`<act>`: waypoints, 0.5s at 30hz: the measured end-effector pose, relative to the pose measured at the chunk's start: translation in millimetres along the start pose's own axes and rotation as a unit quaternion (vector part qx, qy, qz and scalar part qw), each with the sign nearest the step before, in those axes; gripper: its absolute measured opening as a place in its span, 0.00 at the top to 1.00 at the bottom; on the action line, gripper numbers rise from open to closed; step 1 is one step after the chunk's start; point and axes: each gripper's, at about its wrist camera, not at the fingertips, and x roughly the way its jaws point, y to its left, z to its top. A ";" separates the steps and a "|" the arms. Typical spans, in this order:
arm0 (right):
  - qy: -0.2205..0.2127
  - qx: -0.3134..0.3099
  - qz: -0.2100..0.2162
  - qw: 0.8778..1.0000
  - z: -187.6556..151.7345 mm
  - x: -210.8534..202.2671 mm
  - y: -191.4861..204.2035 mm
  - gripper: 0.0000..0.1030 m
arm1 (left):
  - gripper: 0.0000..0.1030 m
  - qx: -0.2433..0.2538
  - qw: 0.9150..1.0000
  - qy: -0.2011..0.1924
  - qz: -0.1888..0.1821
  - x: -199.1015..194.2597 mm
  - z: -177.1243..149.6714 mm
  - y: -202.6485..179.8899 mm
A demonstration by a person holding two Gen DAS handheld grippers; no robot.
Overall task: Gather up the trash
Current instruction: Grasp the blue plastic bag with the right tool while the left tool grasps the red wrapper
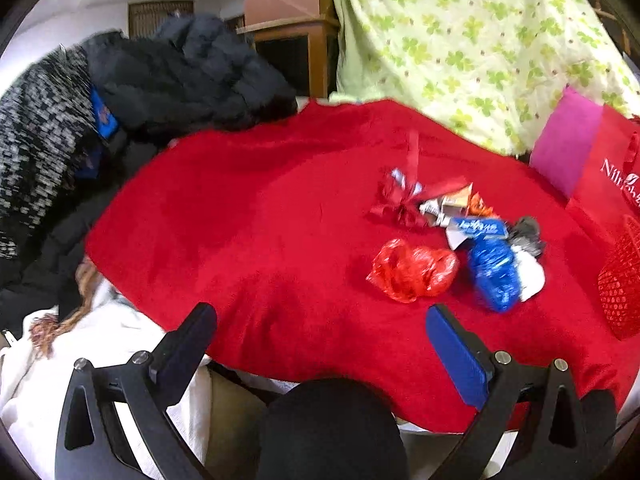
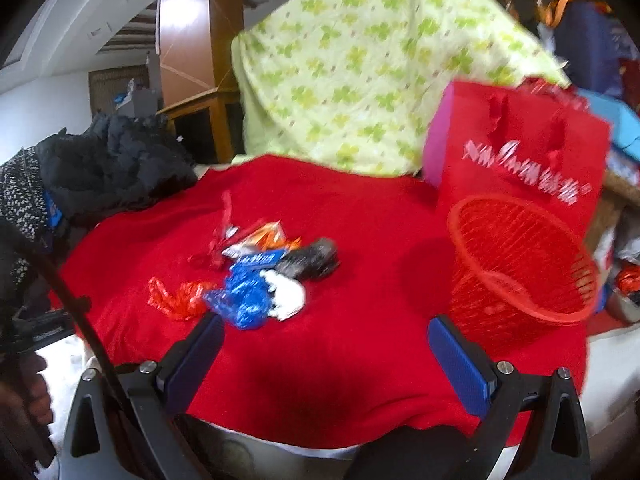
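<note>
A pile of trash lies on a red blanket (image 1: 248, 216): a crumpled red plastic bag (image 1: 412, 270), a blue wrapper (image 1: 492, 272), a white wad (image 1: 530, 276), a dark wrapper (image 1: 526, 234) and red foil (image 1: 400, 200). In the right wrist view the blue wrapper (image 2: 240, 296), red bag (image 2: 176, 300) and white wad (image 2: 286, 294) lie ahead to the left. A red mesh basket (image 2: 516, 272) stands to the right. My left gripper (image 1: 322, 320) is open and empty, short of the pile. My right gripper (image 2: 326, 332) is open and empty above the blanket (image 2: 360, 208).
A red gift bag (image 2: 520, 160) with a pink side stands behind the basket. A green clover-print sheet (image 1: 472, 40) hangs at the back. Dark jackets (image 1: 168, 76) are heaped at the left. White cloth (image 1: 80, 360) lies at the near left edge.
</note>
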 end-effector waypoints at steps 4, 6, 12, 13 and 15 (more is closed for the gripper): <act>0.034 0.023 0.077 0.996 10.9 36.5 3.9 0.00 | 0.00 -0.002 1.000 0.013 -0.005 23.7 8.0 8.6; 0.050 0.036 0.112 0.992 15.8 60.4 13.7 0.00 | 0.00 -0.006 1.000 0.011 -0.013 30.5 13.5 15.0; 0.129 0.051 0.159 0.977 18.2 145.0 49.3 0.05 | 0.00 0.018 0.999 0.020 -0.047 58.4 30.0 20.8; 0.139 0.060 0.154 0.976 17.4 159.7 52.0 0.08 | 0.00 0.028 0.998 0.019 -0.058 61.9 32.2 18.5; 0.163 0.085 0.156 0.971 16.3 183.2 51.6 0.26 | 0.00 0.048 0.995 0.016 -0.081 68.0 35.9 12.3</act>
